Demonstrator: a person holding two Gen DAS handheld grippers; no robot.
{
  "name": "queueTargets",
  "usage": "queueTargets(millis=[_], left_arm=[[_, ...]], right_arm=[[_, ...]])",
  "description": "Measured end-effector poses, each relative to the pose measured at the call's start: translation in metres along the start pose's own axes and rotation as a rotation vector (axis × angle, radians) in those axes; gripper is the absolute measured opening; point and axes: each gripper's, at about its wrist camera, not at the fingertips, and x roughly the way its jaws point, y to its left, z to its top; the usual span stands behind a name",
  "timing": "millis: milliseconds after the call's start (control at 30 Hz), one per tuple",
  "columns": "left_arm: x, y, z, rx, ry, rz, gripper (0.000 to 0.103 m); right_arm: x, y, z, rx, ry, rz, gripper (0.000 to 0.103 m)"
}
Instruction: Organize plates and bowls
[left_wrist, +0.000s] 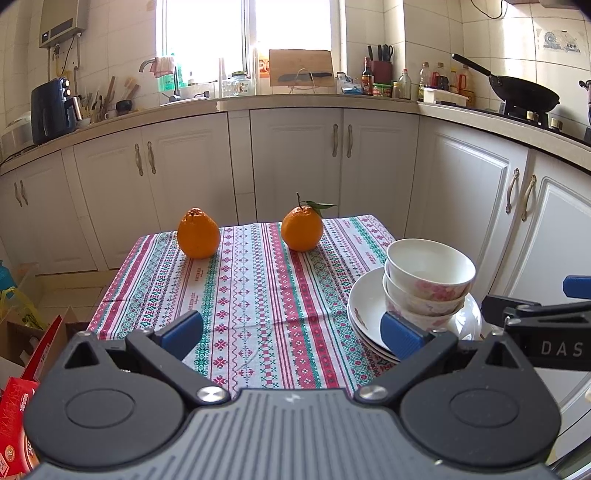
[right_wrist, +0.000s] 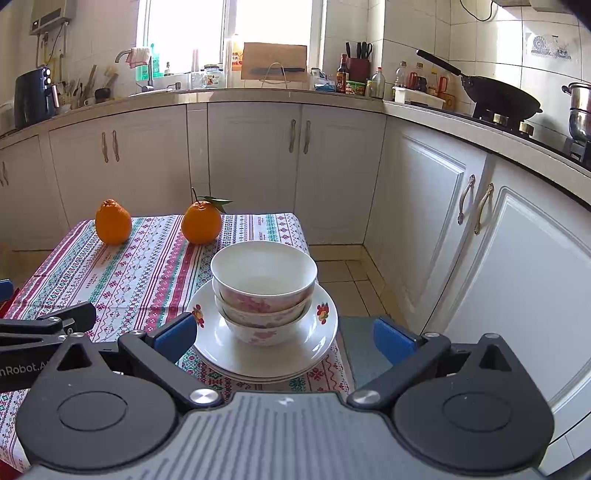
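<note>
Three white bowls with pink flowers (right_wrist: 263, 291) (left_wrist: 428, 280) sit nested on a stack of white plates (right_wrist: 317, 339) (left_wrist: 364, 306) at the near right corner of the table. My right gripper (right_wrist: 286, 338) is open, its blue pads level with the plates on either side, touching nothing. My left gripper (left_wrist: 291, 330) is open over the tablecloth, left of the stack; its right pad (left_wrist: 400, 338) overlaps the plates' near rim in view. Part of the right gripper (left_wrist: 535, 314) shows at the right edge of the left wrist view.
Two oranges (left_wrist: 198, 233) (left_wrist: 301, 229) stand at the far side of the patterned tablecloth (left_wrist: 240, 295). White kitchen cabinets (right_wrist: 332, 166) ring the table, a wok (right_wrist: 498, 96) on the stove at right. Boxes (left_wrist: 22, 369) lie on the floor at left.
</note>
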Motion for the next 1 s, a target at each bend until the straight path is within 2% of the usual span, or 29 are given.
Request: queueTargets(millis=[1000], left_arm=[[0.0007,-0.0014,0.0002,-0.001,0.003,-0.003,0.101]], right_arm=[[-0.0010,-0.0008,0.0016,-0.011,-0.010,-0.013,0.103]])
